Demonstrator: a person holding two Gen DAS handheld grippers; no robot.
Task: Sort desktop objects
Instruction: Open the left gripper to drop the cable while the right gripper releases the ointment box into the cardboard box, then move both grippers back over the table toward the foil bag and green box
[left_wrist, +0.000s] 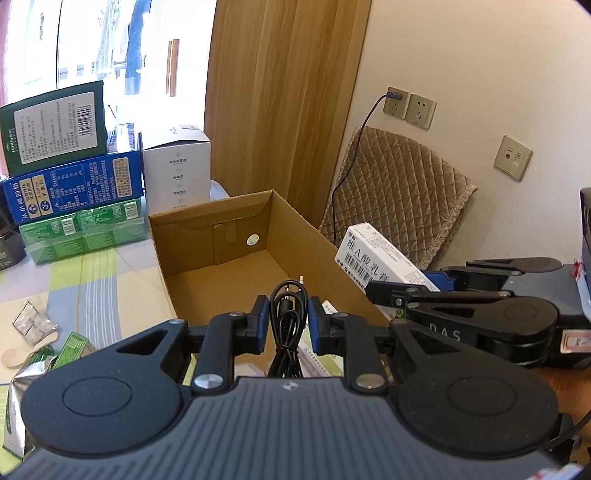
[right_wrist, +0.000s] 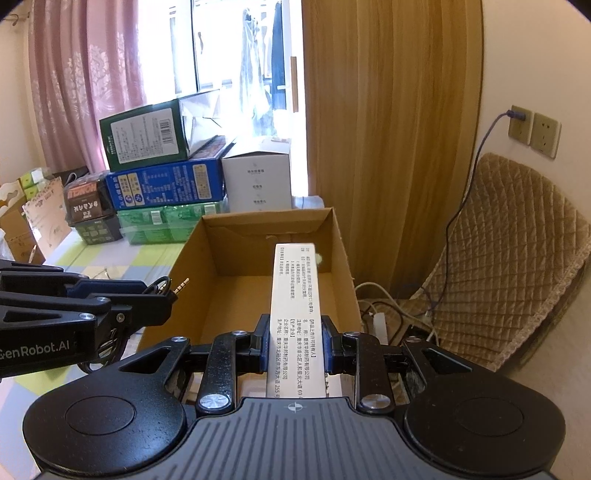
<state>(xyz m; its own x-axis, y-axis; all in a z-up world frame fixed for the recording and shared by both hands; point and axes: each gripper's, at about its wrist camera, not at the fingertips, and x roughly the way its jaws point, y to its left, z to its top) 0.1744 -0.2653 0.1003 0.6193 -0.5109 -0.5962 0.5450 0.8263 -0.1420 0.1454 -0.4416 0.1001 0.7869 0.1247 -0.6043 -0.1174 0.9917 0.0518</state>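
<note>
My left gripper (left_wrist: 286, 317) is shut on a coiled black audio cable (left_wrist: 286, 325) and holds it over the near edge of an open cardboard box (left_wrist: 314, 236). The cable's gold plug (right_wrist: 181, 286) shows in the right wrist view beside the left gripper (right_wrist: 162, 291). My right gripper (right_wrist: 295, 332) is shut on a long white medicine box (right_wrist: 295, 295) that points into the cardboard box (right_wrist: 341, 258). The right gripper (left_wrist: 373, 286) and the white box (left_wrist: 380, 258) also show at the right of the left wrist view.
Stacked green, blue and white cartons (left_wrist: 74, 177) stand behind the cardboard box. A clear stand (left_wrist: 31, 321), a wooden spoon (left_wrist: 26, 350) and green packets (left_wrist: 70, 349) lie at left on the checked tablecloth. A quilted chair (right_wrist: 498, 258) and wall sockets (right_wrist: 533, 129) are at right.
</note>
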